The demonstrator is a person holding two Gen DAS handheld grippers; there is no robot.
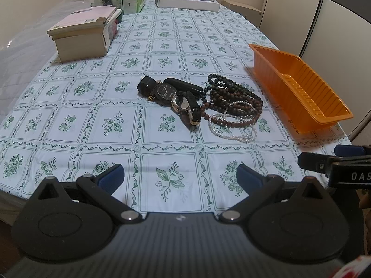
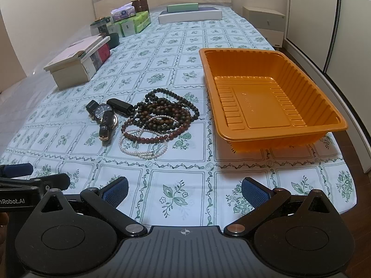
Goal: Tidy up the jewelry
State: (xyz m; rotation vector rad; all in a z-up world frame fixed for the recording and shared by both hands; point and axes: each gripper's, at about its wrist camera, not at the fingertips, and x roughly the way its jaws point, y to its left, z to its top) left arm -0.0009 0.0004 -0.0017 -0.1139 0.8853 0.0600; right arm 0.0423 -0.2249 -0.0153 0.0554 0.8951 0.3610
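Note:
A heap of jewelry lies mid-table: black watches [image 1: 172, 97] [image 2: 105, 115], dark wooden bead strands [image 1: 234, 99] [image 2: 167, 113] and a white pearl strand [image 1: 231, 129] [image 2: 141, 148]. An empty orange plastic tray [image 1: 299, 85] [image 2: 262, 95] stands to their right. My left gripper [image 1: 179, 177] is open and empty, held near the table's front edge, well short of the heap. My right gripper [image 2: 185, 191] is open and empty too, near the front edge, in front of the heap and tray. Each gripper's side shows in the other's view.
The table has a green floral cloth [image 1: 162, 46]. A stack of books on a beige box [image 1: 85, 34] [image 2: 76, 64] stands at the left. Tissue packs and a jar [image 2: 125, 23] and flat boxes [image 1: 187, 0] [image 2: 190, 14] stand at the far end.

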